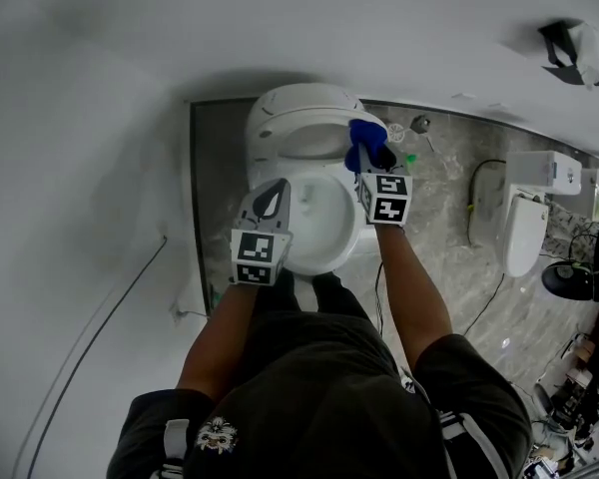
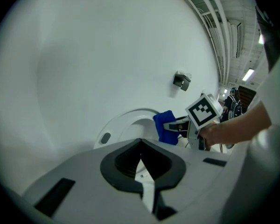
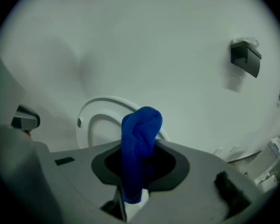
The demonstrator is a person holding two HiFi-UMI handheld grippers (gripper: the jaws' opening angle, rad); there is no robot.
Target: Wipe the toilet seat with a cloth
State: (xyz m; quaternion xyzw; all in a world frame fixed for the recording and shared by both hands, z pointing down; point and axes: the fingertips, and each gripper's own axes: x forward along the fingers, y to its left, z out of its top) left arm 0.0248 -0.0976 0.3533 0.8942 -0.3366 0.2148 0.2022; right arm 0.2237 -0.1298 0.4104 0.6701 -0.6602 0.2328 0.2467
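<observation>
Centrally in the head view stands the white toilet (image 1: pixel 298 118), its lid up against the wall at the top of the frame. Its seat (image 1: pixel 324 259) rings the bowl below. The left tongs (image 1: pixel 273 196), pressed together and empty, hover over the seat's left side. The right tongs (image 1: pixel 375 158) pinch the blue cloth (image 1: pixel 365 140) at the seat's upper right, near the hinge; I cannot tell whether it touches. Wiping looks barely begun, with nearly the whole ring left.

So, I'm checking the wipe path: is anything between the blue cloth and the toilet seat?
Nothing visible does. The right gripper holds the blue cloth at the far right side of the toilet seat. The left gripper, shut and empty, is over the near left side, out of the way.
</observation>
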